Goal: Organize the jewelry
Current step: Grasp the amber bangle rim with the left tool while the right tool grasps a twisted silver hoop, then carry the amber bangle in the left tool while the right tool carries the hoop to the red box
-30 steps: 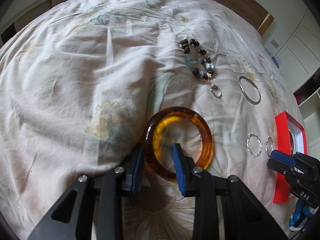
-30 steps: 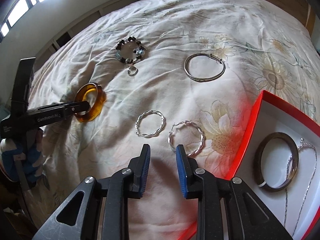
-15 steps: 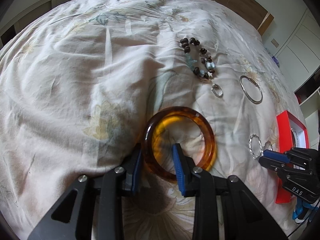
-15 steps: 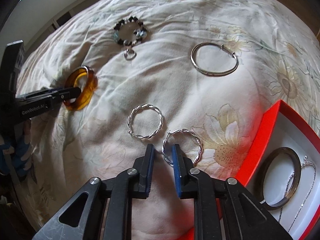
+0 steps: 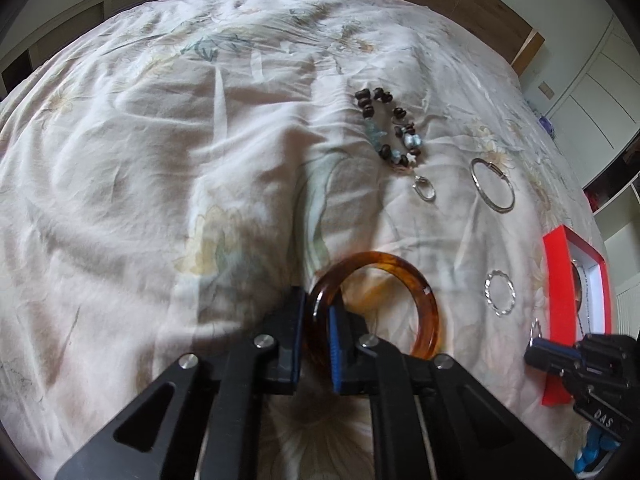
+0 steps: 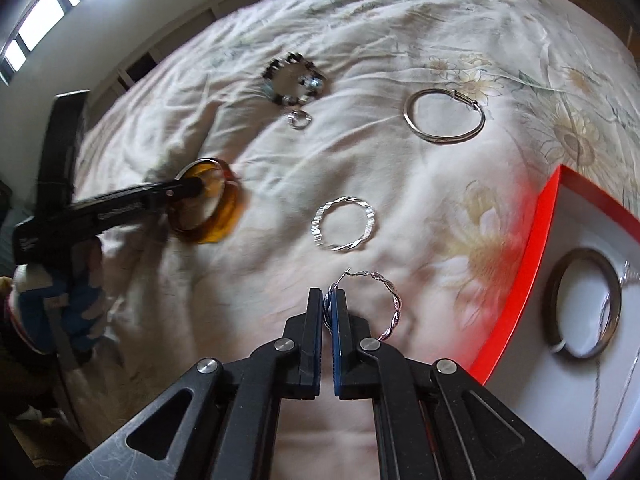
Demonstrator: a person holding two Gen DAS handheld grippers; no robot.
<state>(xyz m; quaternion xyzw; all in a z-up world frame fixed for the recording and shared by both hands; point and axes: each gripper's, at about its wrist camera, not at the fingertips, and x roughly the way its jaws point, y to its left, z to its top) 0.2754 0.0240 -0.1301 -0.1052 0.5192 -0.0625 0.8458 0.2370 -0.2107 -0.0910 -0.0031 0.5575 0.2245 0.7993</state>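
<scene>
Both grippers pinching jewelry beside the red box [image 6: 532,248]
Left gripper [image 5: 316,312] is clamping the amber bangle [image 5: 424,304], tilting it off the bedspread [image 5: 160,160]; right gripper [image 6: 328,300], nearly closed, is gripping the twisted hoop [image 6: 394,300] just left of the box

The left gripper [image 5: 316,312] was clamped on the amber bangle [image 5: 424,304], its blue-padded fingers [image 5: 335,344] pinching the rim at about 9 o'clock on the ring, one inside and one outside. From the right wrist view it reached in from 9 o'clock, held by a gloved hand [image 6: 60,300]. The right gripper [image 6: 327,300] had its fingers nearly together, nipping the twisted silver hoop [image 6: 390,304] at its 9 o'clock edge.
</scene>
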